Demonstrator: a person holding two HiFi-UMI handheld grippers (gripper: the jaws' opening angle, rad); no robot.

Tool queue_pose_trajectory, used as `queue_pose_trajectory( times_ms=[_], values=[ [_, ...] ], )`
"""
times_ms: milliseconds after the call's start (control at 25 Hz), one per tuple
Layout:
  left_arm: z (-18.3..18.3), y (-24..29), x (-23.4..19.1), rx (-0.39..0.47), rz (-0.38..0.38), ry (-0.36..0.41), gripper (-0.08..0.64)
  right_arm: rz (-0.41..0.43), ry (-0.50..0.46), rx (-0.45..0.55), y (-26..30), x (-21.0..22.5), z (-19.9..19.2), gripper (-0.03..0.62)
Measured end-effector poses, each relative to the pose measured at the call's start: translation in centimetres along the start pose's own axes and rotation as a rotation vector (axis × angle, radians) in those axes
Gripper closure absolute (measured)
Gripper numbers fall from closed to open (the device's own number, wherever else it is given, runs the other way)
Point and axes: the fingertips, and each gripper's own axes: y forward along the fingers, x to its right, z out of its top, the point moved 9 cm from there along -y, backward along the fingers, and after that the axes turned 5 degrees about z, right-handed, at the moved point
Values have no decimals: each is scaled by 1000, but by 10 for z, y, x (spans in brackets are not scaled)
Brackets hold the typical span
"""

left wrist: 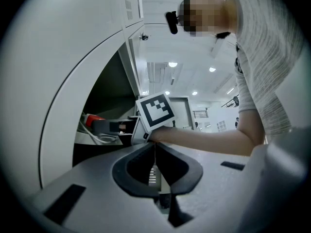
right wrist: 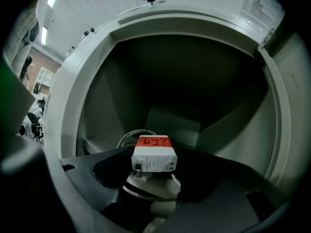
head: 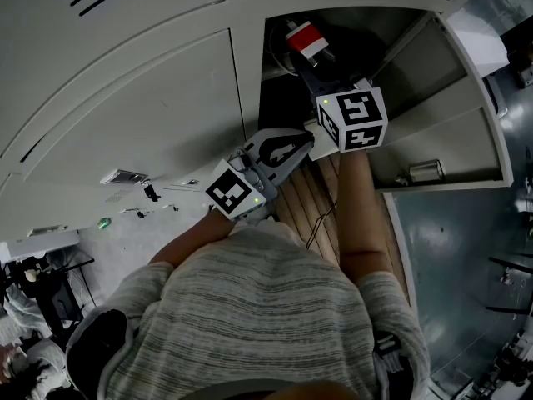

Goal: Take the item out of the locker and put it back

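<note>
From head: shows charger (head: 308, 40) pinched in right gripper (head: 306, 58) inside open locker (head: 433, 65); left gripper (head: 283, 147) outside. From left gripper: shows jaws together, empty. From right gripper: shows jaws clamped on charger, cable (right wrist: 127, 139) seemingly looped behind.

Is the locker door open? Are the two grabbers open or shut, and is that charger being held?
Grey metal locker door: swung open.
White charger with red top: gripped, in the locker opening.
Right gripper: shut on the charger.
Left gripper: shut, empty.
</note>
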Motion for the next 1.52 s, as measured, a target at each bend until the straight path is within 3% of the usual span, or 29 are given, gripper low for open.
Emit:
queue_pose_trajectory(
  times_ms=[320, 960, 1320, 1400, 1520],
  values=[
    [1, -3, 1, 11, 8, 0, 548, 33, 53, -89, 9, 0, -3, 310],
    [5, -7, 1, 19, 14, -25, 548, -17, 88, 171, -63, -20, 16, 310],
    [5, -8, 5, 12, -14, -23, 548, -59, 120, 198, -115, -58, -13, 313],
    [5, -9, 7, 9, -18, -29, 548, -75, 122, 216, -128, -66, -17, 336],
    [4, -10, 10, 0, -29, -31, 548, -113, 113, 253, -147, -76, -24, 436]
  ],
)
